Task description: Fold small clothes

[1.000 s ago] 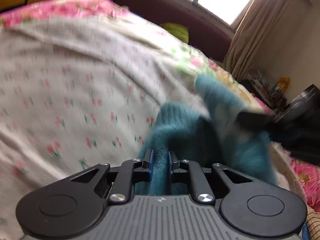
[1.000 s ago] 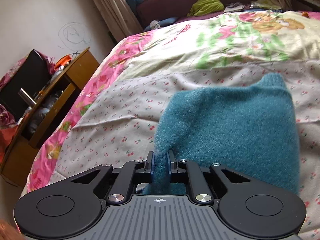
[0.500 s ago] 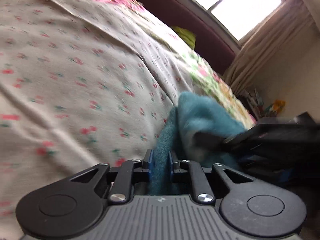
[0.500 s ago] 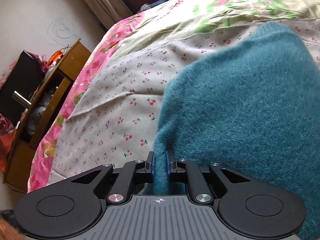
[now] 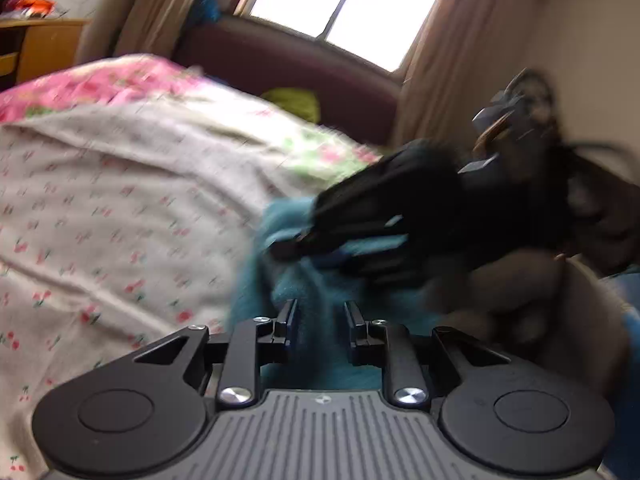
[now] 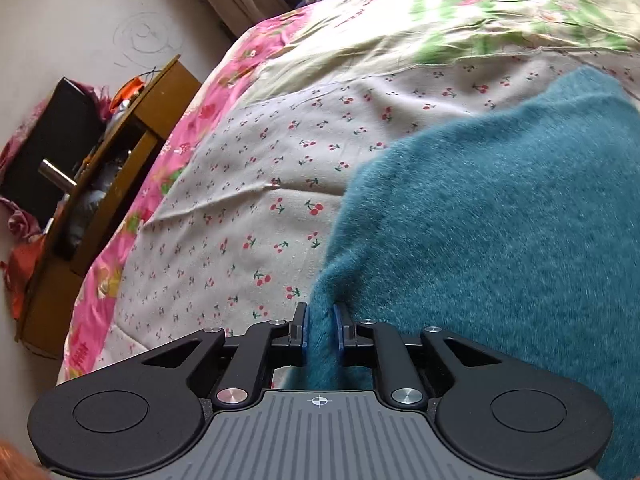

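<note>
Teal fuzzy garment (image 6: 500, 220) is lying on the cherry-print sheet (image 6: 248, 184). The right gripper (image 6: 319, 330) is pinching its edge, while the left gripper (image 5: 319, 320) has just been opening, its jaws standing apart around the fabric.

We see the sweater (image 6: 500, 220) lying on the bedsheet (image 6: 248, 184), filling the lower right of the right wrist frame, its edge between the right gripper (image 6: 319, 330) pads. At left, beside the bed, stands a cabinet (image 6: 120, 152). In the left wrist frame, the headboard (image 5: 288, 60) sits behind the bed, under the window (image 5: 340, 4).
</note>
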